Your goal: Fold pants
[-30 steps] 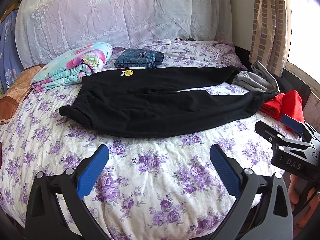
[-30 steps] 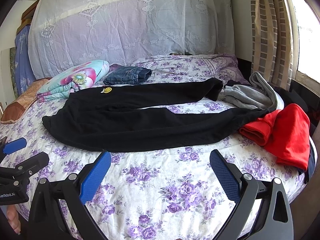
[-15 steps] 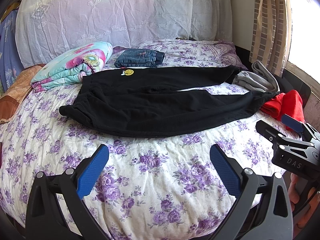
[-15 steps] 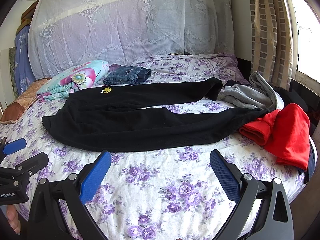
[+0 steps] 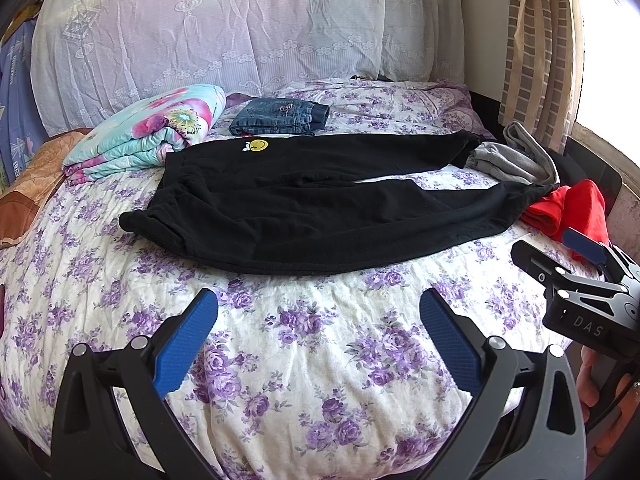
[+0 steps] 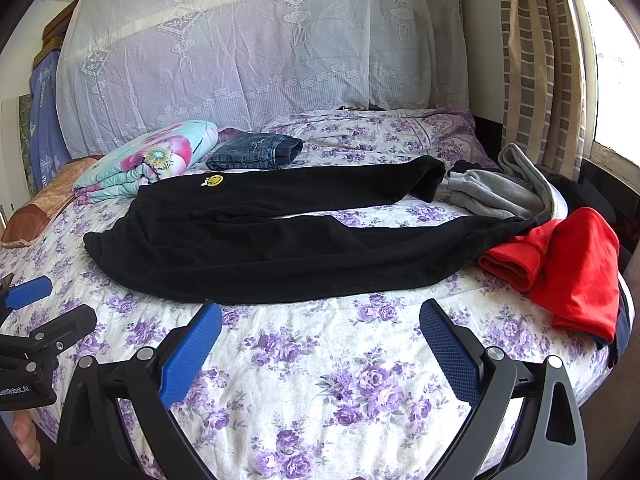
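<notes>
Both wrist cams low at near edge of bed, facing headboard across floral sheet. Left cam sited left, catching right gripper at right margin; right cam sited right, catching left gripper at left margin. Shared coverage: black pants mid-distance, folded jeans, red garment.

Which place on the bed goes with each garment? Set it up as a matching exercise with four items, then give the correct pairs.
Things:
1. black pants
2. folded jeans
3. red garment
4. grey garment

Places:
A. by the headboard, beside the floral quilt
B. at the bed's right edge, nearest the right gripper
C. spread across the middle
D. beyond the red one, by the curtain

Pairs: 1-C, 2-A, 3-B, 4-D
</notes>
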`<state>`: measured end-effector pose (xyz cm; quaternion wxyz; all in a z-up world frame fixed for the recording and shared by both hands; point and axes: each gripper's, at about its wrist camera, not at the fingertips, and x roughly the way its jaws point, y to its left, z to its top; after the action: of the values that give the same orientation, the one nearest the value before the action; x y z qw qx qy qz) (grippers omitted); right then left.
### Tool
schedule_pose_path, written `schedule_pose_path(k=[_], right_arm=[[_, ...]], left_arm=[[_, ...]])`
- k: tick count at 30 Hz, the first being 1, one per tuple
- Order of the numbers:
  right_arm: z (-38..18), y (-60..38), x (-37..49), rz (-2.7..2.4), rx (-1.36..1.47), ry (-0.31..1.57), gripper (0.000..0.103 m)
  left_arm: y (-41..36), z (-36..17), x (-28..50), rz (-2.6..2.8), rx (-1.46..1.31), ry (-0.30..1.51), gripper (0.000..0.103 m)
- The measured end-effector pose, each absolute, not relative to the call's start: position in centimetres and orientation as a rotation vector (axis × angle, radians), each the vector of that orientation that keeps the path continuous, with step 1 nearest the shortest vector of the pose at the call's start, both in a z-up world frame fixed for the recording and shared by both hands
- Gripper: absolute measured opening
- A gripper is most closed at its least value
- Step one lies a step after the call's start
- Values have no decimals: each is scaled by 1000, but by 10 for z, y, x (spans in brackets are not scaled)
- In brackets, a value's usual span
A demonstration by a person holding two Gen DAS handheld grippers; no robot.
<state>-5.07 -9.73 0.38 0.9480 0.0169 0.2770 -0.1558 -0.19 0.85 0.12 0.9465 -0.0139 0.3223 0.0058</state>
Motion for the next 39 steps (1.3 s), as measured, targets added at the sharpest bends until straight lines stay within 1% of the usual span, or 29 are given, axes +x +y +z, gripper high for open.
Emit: schedule_pose_path(k=[12, 23, 26, 32, 34, 39], right_arm=[[0, -96, -48, -317, 28, 575, 100], [-24, -91, -27, -278, 29, 611, 100], [-28, -85, -21, -216, 19, 609, 100], [-20, -31, 13, 9, -76, 605, 100], [-19, 2, 34, 104, -144, 607, 100], [-25, 99, 89, 289, -359, 627, 100]], left_arm=[[14, -5, 2, 11, -37, 672, 99], [49, -23, 25, 14, -74, 729, 99], [84, -25, 31, 39, -109, 741, 99], [203, -26, 58, 94, -305, 790, 99], [240, -24, 78, 97, -328, 813, 99], [294, -23, 135, 76, -325, 882, 99]])
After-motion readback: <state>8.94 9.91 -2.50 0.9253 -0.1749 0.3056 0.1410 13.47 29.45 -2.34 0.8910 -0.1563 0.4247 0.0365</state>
